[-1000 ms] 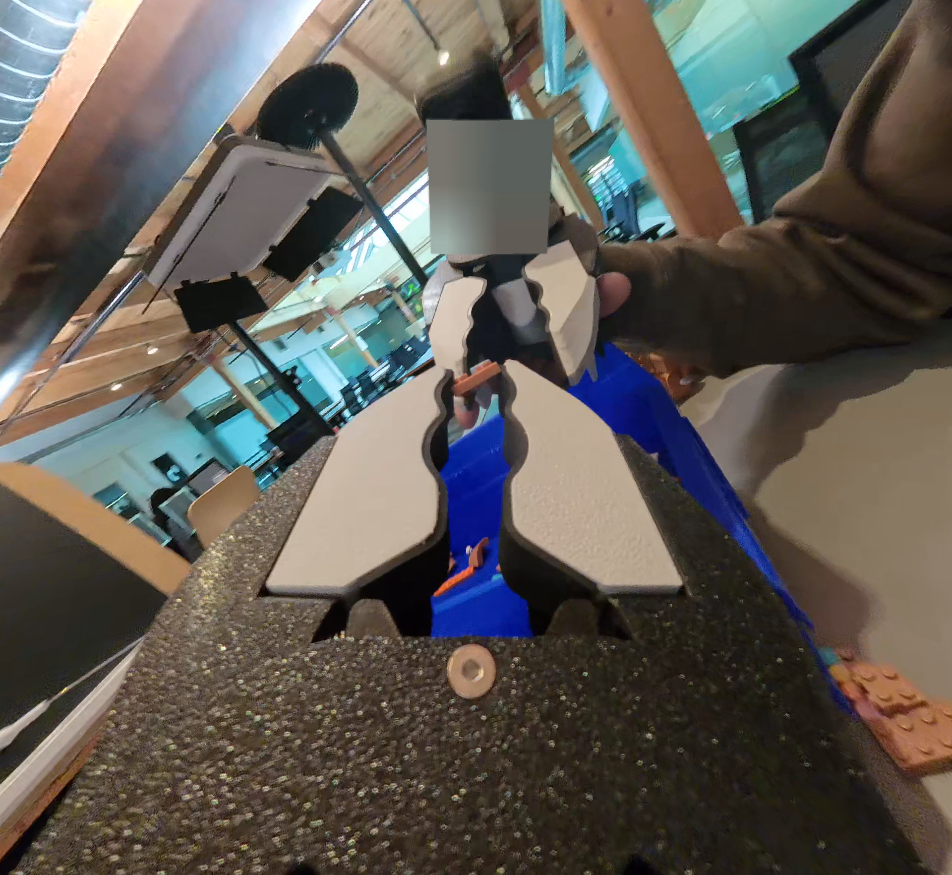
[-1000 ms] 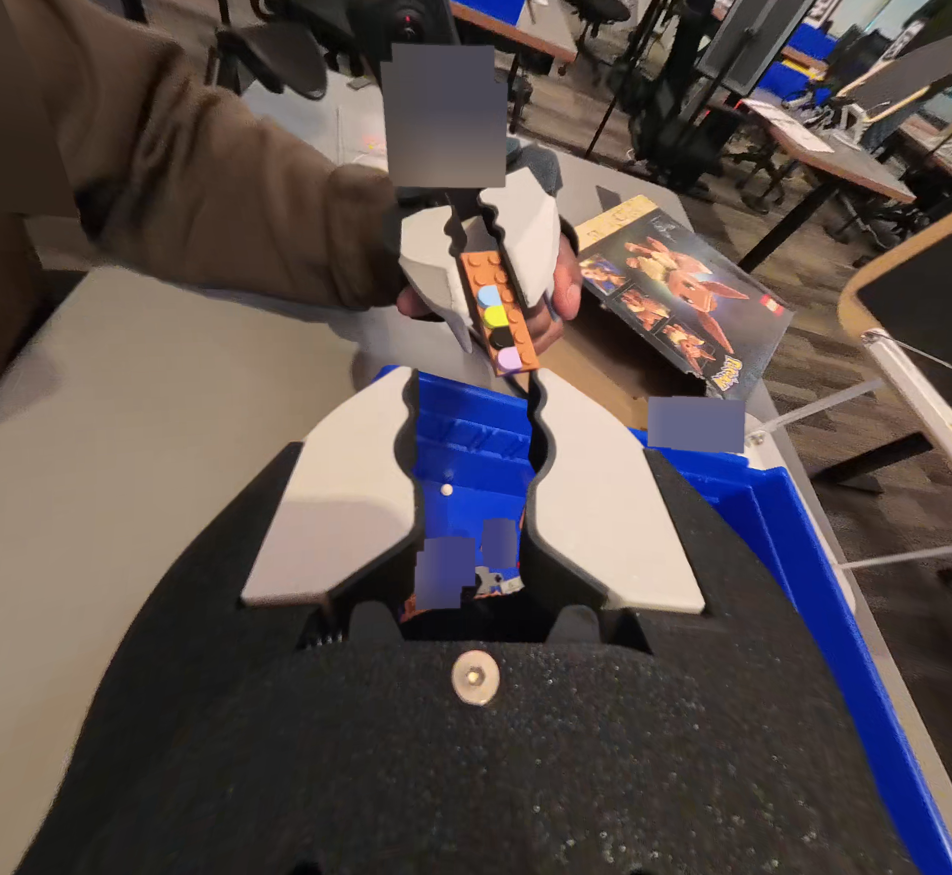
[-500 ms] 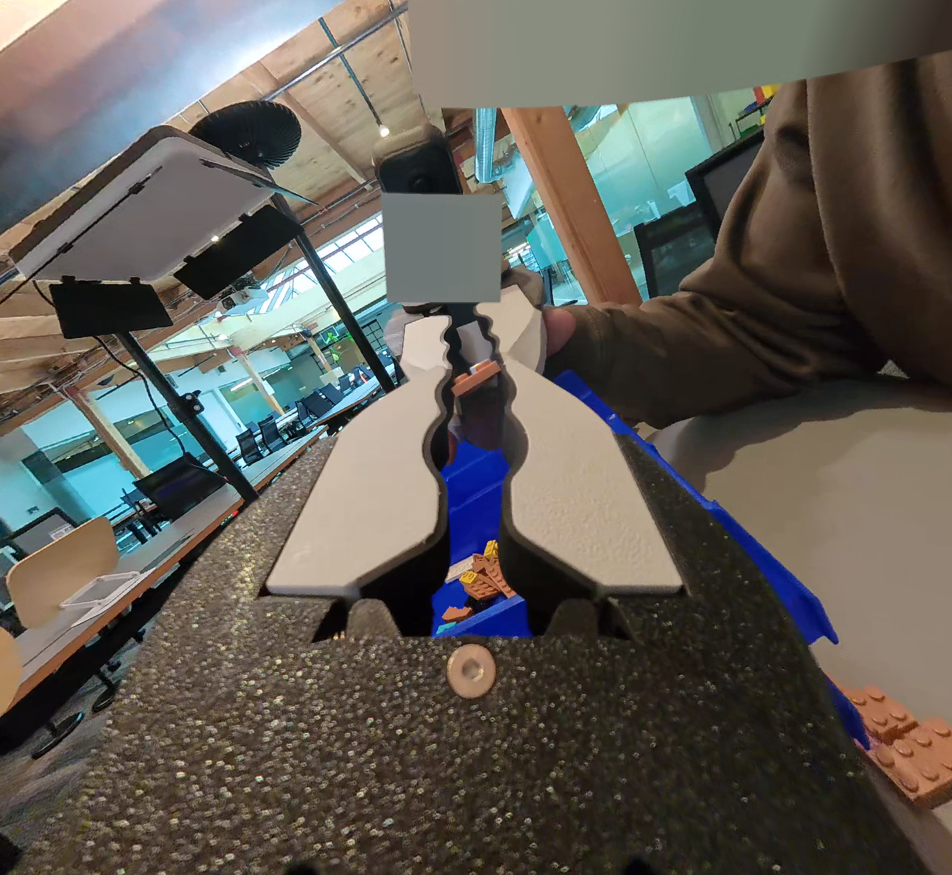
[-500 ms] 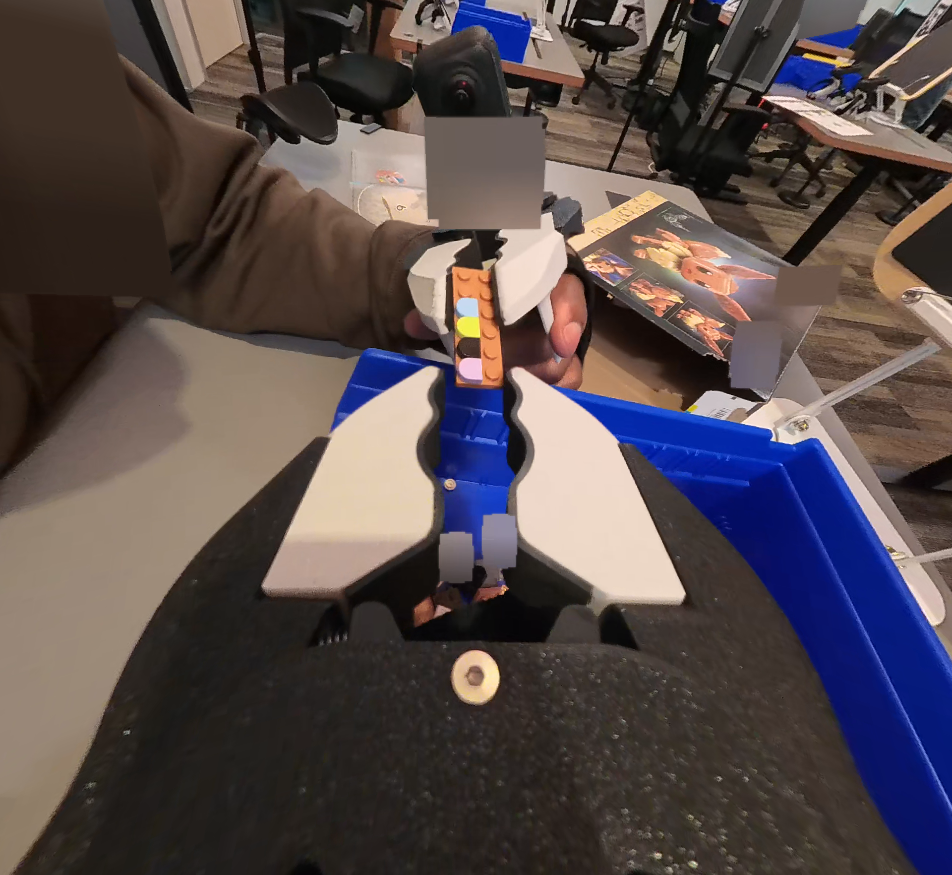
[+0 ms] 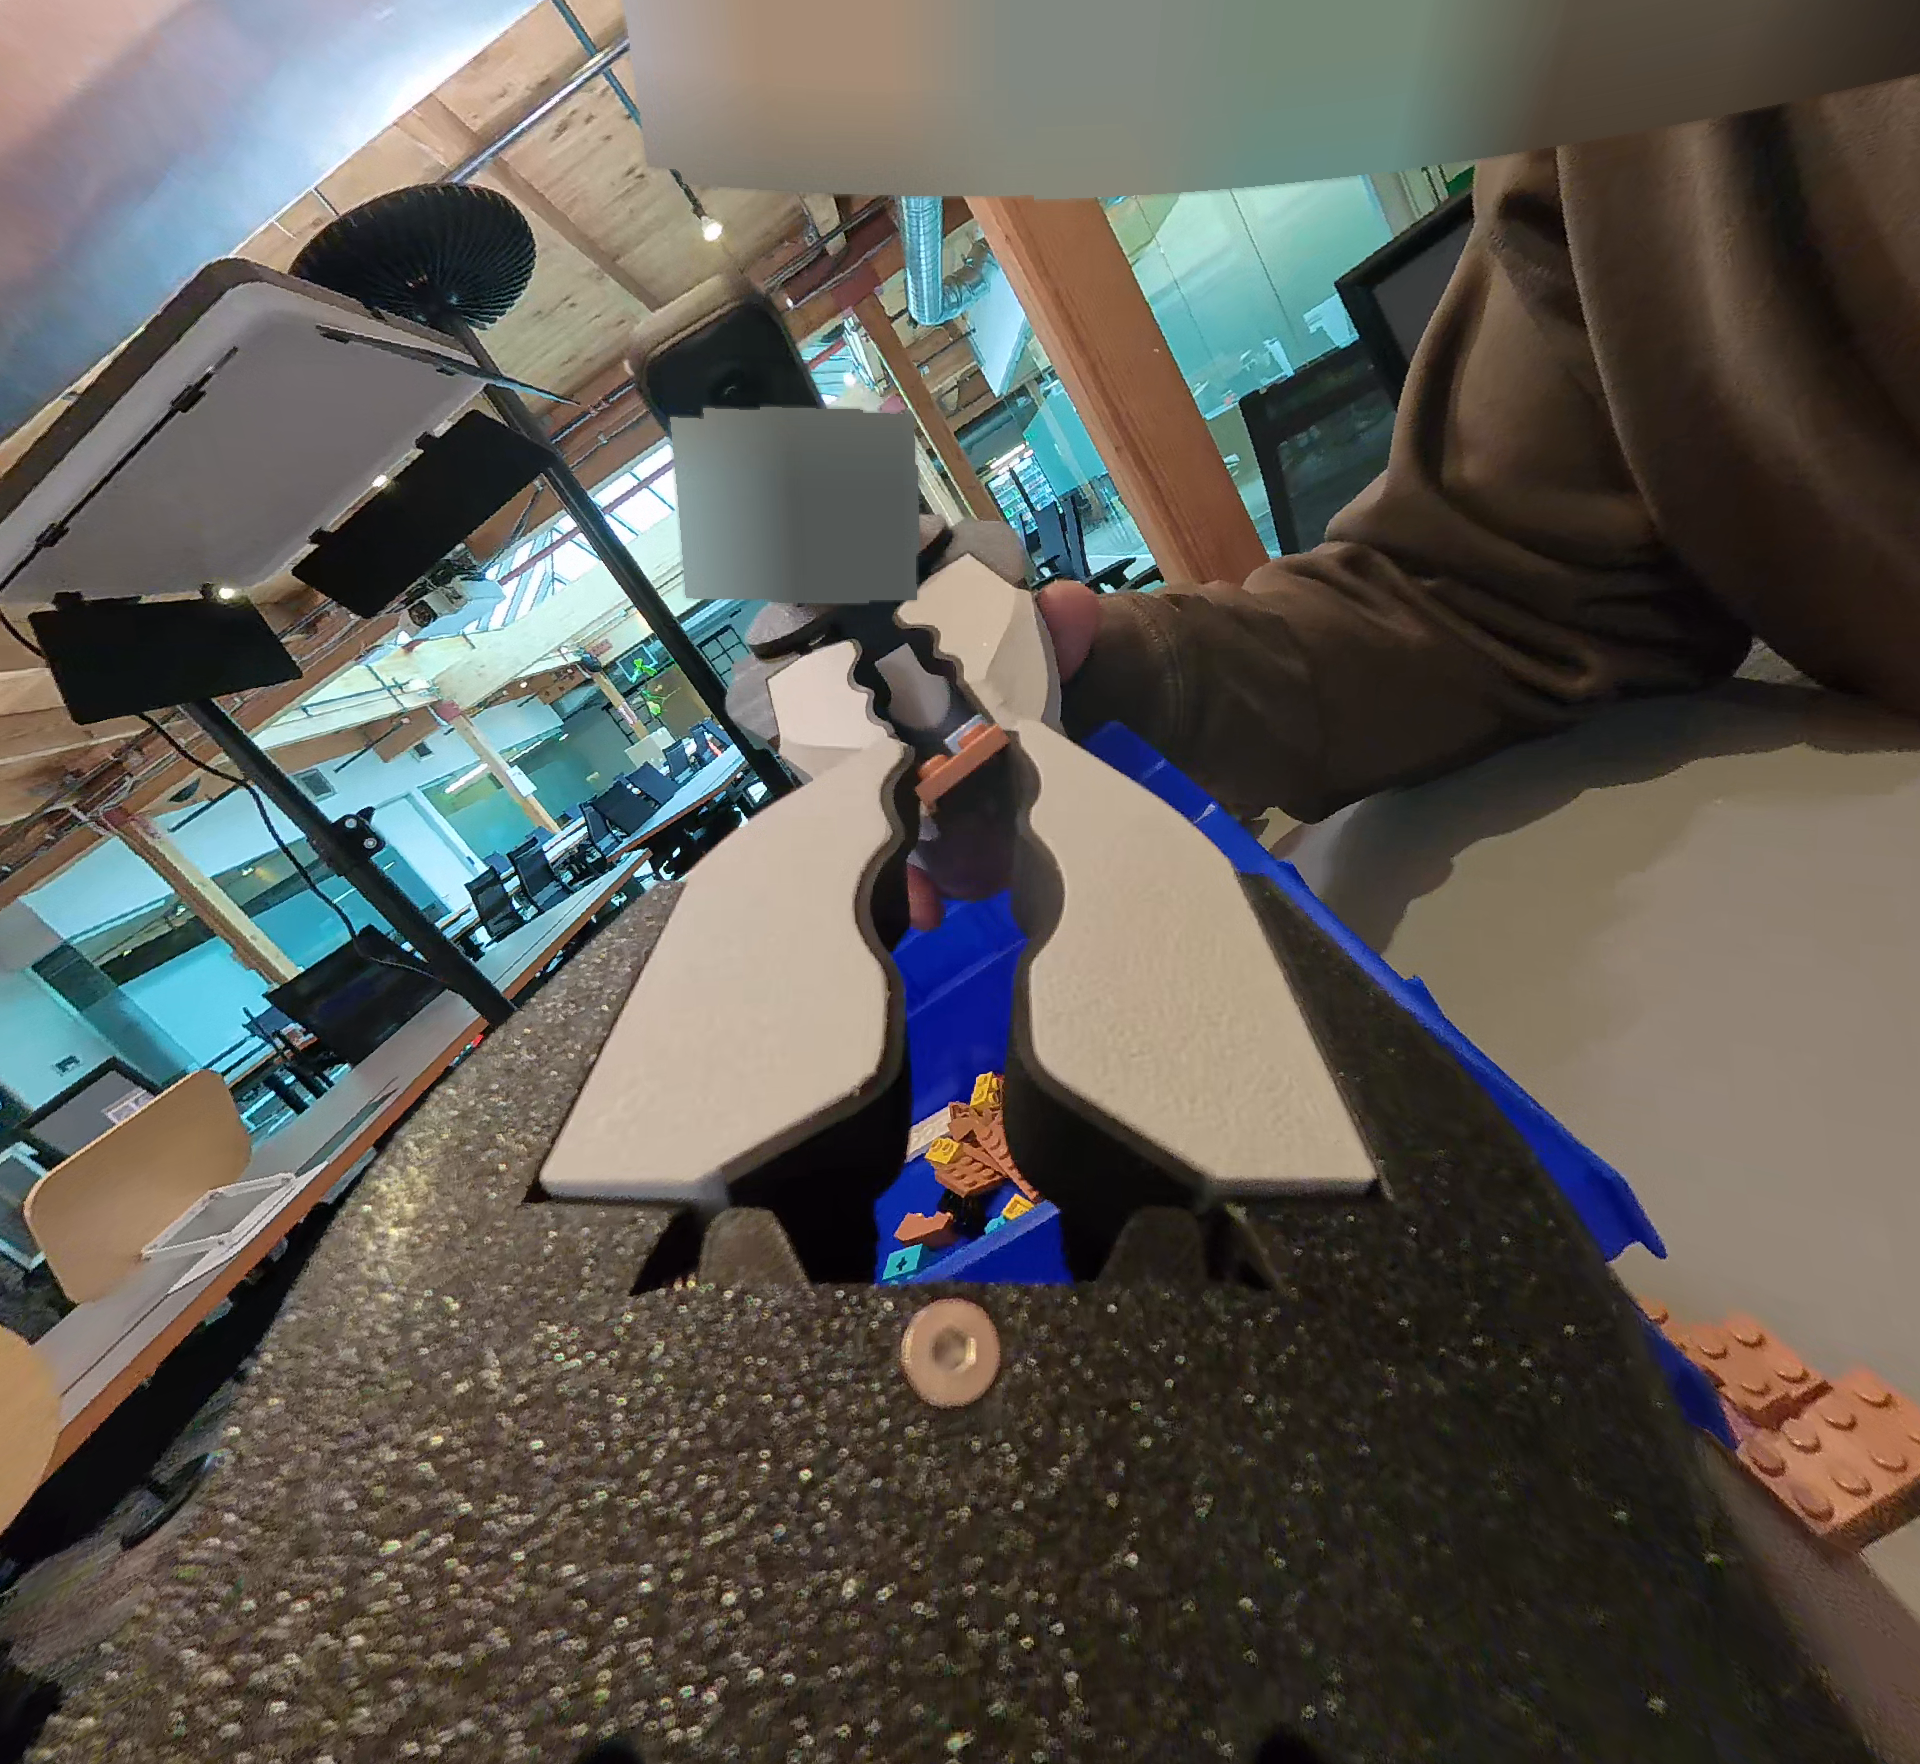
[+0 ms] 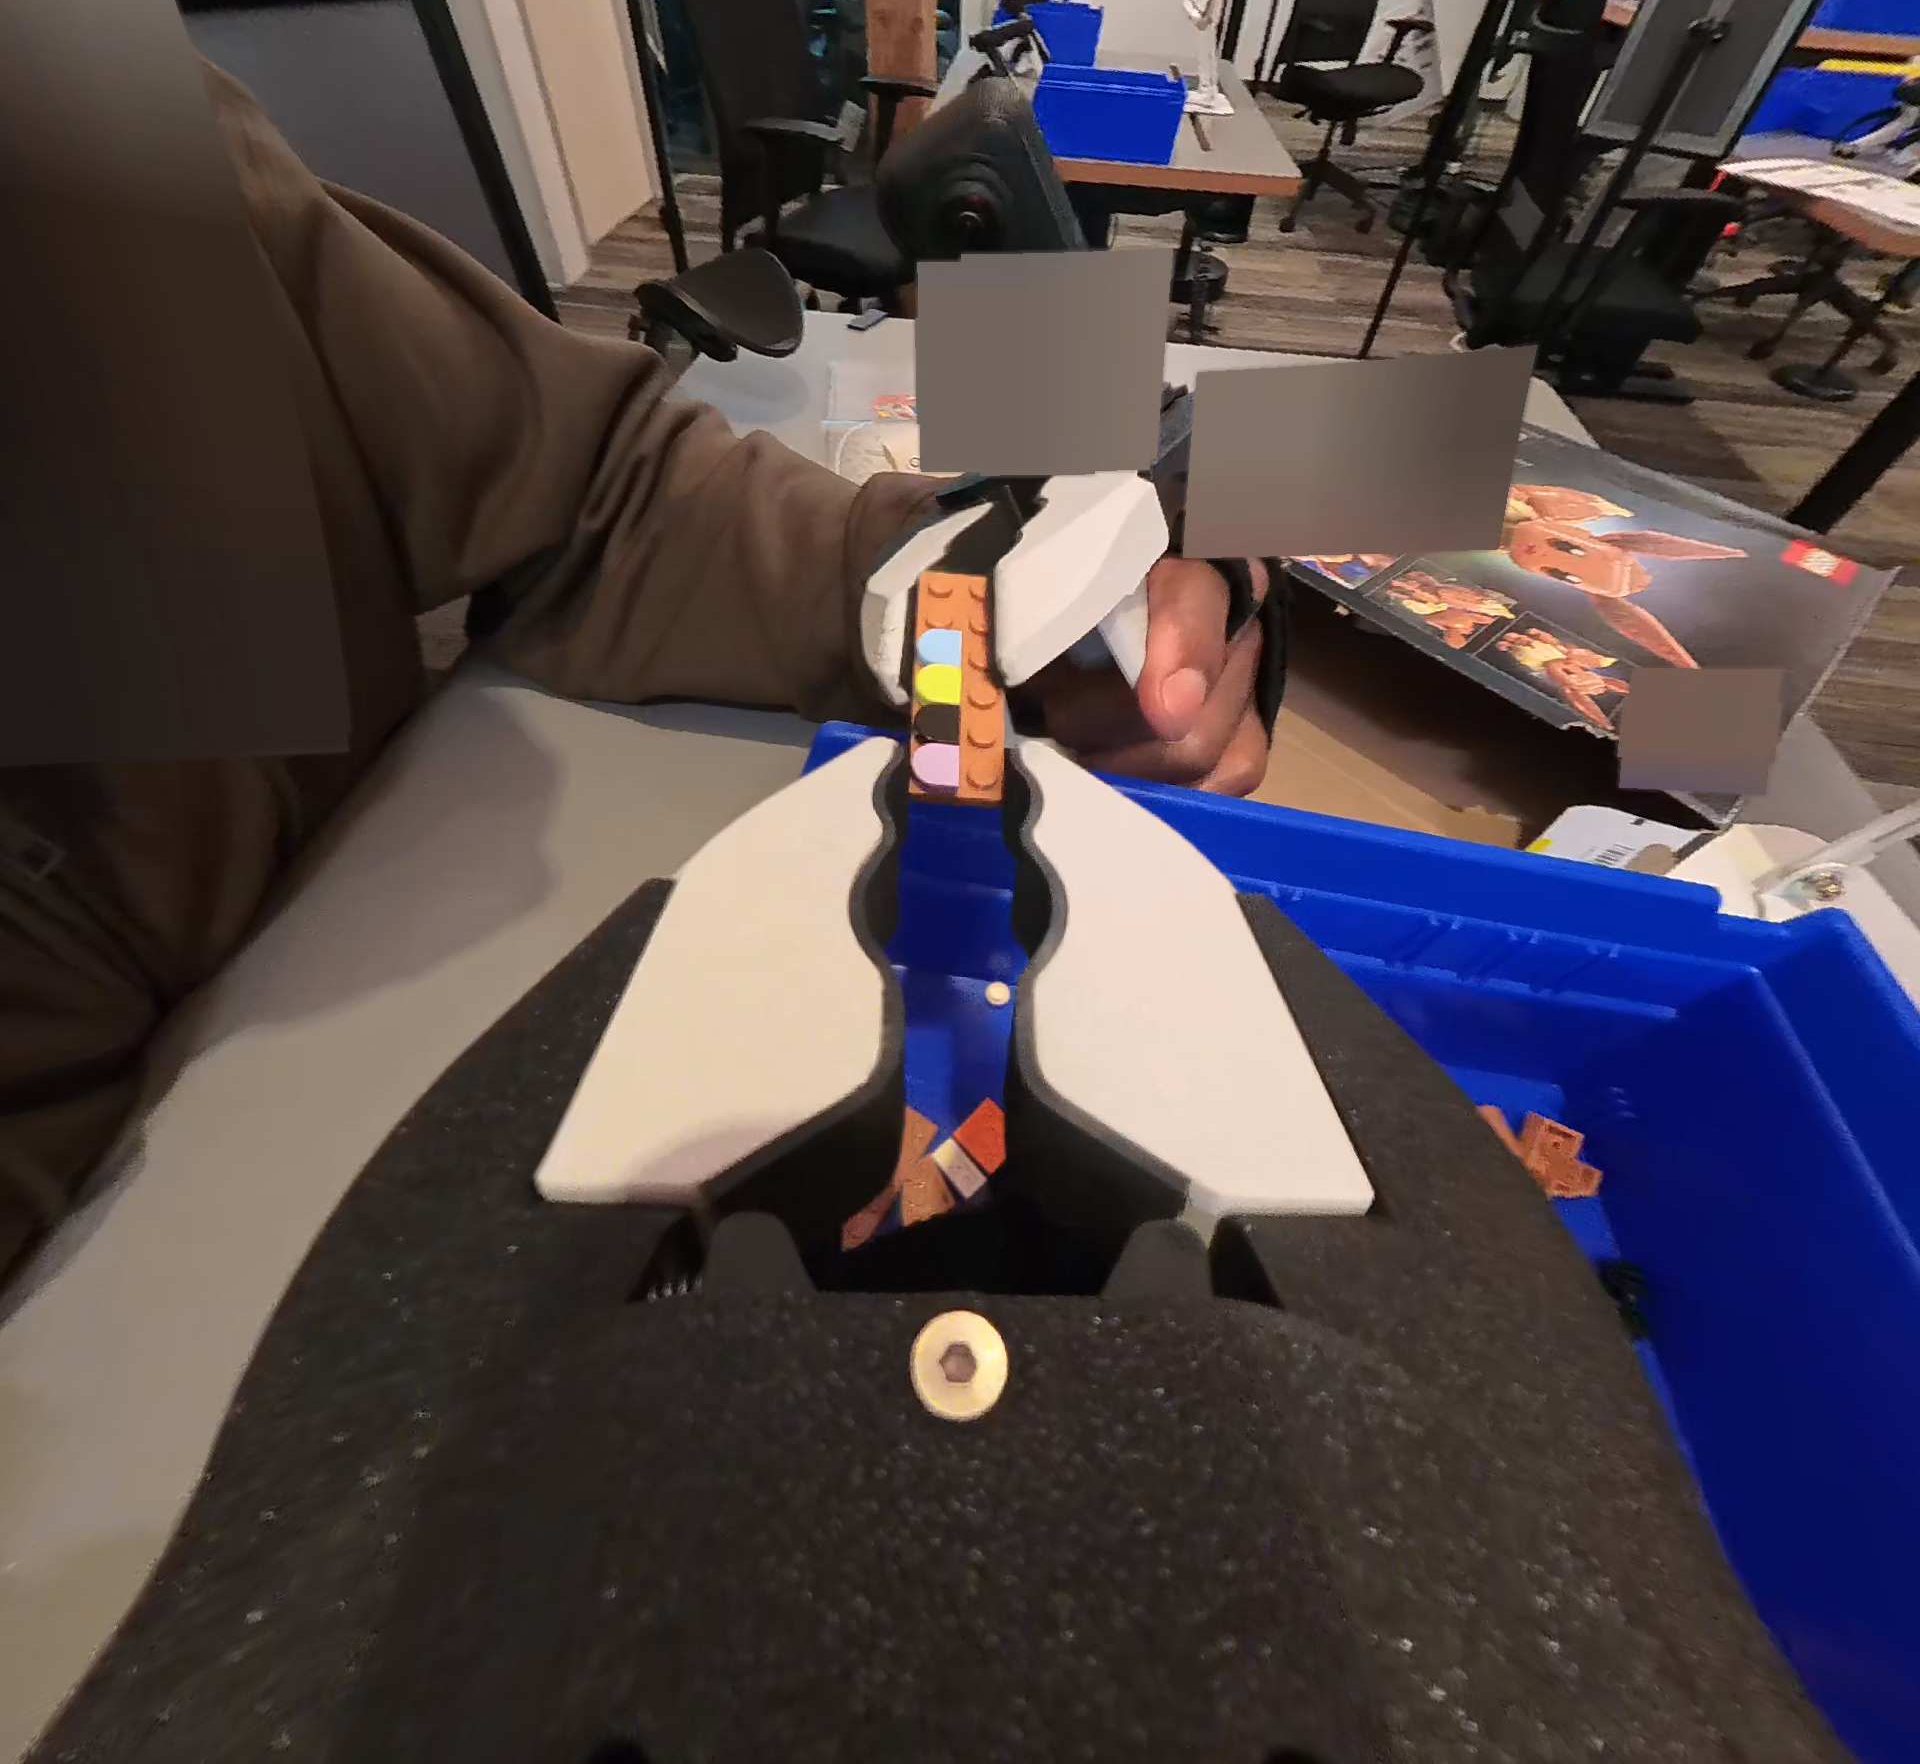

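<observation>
An open-plan office or lab: beyond the tool stand black swivel chairs [image 6: 1340, 78], long desks [image 6: 1174, 156], blue bins [image 6: 1107, 109], timber ceiling beams [image 5: 540, 83] and glass partitions [image 5: 1226, 301].

plate [image 6: 958, 688] between facing grippers, above bin [image 6: 1558, 966], box [image 6: 1558, 592] behind

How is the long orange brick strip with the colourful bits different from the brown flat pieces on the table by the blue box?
The orange strip is up in the air, pinched by the left gripper; the brown flat pieces lie on the grey table. The orange strip carries blue, yellow, black and pink tiles; the brown flat pieces show only bare studs. The strip is narrow; they look wider. Both are thin studded plates.
</observation>
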